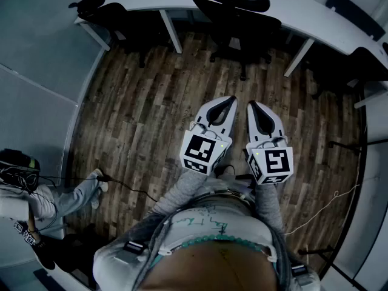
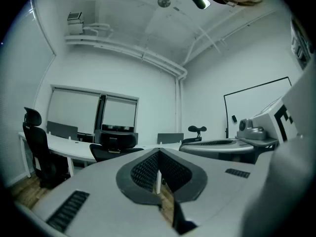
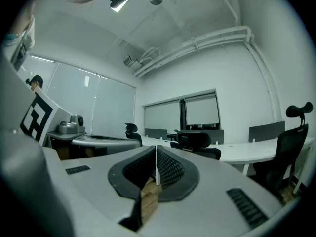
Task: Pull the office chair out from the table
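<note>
**A:** How far is the task, in your opinion?

**B:** I think it has not begun. The long curved white table [image 1: 321, 20] runs along the top of the head view, with a wide stretch of wooden floor [image 1: 139, 102] in front of it. The black office chair [image 1: 237, 18] stands at the middle of this table. It is pushed in close, and its back and headrest lie against the table edge.

**A:** So nothing is pulled out yet?

**B:** Nothing, as far as the pictures show. Only the wheeled base of the chair shows on the floor below the table edge.

**A:** And the grippers?

**B:** The left gripper [image 1: 229, 100] and the right gripper [image 1: 251, 105] are side by side, close to the person's body. Both point level toward the chair, but they are well apart from it.

**A:** Do they hold something?

**B:** No. In each gripper view the two jaws are pressed together with nothing between them, and the chair is seen far behind the tips.

**A:** Then what is left?

**B:** The whole job, I believe: to reach the chair, take hold of it, and draw it back from the table.
</note>
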Available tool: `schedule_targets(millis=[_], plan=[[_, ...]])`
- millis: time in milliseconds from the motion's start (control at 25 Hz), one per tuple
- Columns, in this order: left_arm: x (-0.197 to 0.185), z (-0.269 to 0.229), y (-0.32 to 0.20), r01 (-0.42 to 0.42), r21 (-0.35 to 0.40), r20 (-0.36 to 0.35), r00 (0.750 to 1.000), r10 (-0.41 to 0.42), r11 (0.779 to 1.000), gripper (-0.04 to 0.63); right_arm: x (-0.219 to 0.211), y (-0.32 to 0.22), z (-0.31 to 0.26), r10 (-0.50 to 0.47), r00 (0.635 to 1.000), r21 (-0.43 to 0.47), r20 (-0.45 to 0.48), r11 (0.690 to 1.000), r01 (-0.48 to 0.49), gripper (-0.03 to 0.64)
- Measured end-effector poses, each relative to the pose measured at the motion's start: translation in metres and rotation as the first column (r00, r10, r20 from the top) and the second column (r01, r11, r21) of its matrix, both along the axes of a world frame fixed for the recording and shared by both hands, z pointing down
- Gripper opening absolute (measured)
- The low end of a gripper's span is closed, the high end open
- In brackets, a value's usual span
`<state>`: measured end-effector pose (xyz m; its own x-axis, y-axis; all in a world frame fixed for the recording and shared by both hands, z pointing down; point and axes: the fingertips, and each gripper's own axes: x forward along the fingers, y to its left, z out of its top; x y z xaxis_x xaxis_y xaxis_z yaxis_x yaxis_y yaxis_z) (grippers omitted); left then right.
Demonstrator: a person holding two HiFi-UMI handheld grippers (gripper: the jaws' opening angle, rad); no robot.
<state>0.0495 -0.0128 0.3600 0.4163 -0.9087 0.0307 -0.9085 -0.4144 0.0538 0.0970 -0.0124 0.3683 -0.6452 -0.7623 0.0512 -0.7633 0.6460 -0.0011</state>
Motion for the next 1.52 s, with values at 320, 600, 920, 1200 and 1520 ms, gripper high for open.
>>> schedule_targets(millis=[320,600,920,1200,1520], plan=[[0.021,0.008,0.0,0.025,-0.008,-0.002,1.0,-0.025,1.0,0.011,0.026,-0.005,-0.001,-0.037,0.998,0.016,0.044,0.999,0.036,0.023],[0.016,0.016,0.0,0.056,-0.021,-0.025,0.998,-0.056,0.998,0.011,0.023,-0.014,-0.004,-0.094,0.994,0.035,0.048,0.995,0.093,0.023],[-0.007,0.015,-0.036,0.05,-0.008,-0.039,0.998,-0.05,0.999,0.011,0.005,-0.049,-0.004,-0.077,0.995,0.034,0.07,0.997,0.075,0.024],[-0.032,0.008,-0.099,-0.017,-0.003,-0.047,0.999,0.017,1.0,0.011,-0.022,-0.102,-0.008,-0.028,0.998,0.04,0.058,0.999,0.025,0.024],[-0.063,0.005,-0.156,-0.084,-0.022,-0.068,0.994,0.082,0.996,0.011,-0.052,-0.157,-0.014,0.028,0.997,0.035,0.074,0.999,-0.031,0.024]])
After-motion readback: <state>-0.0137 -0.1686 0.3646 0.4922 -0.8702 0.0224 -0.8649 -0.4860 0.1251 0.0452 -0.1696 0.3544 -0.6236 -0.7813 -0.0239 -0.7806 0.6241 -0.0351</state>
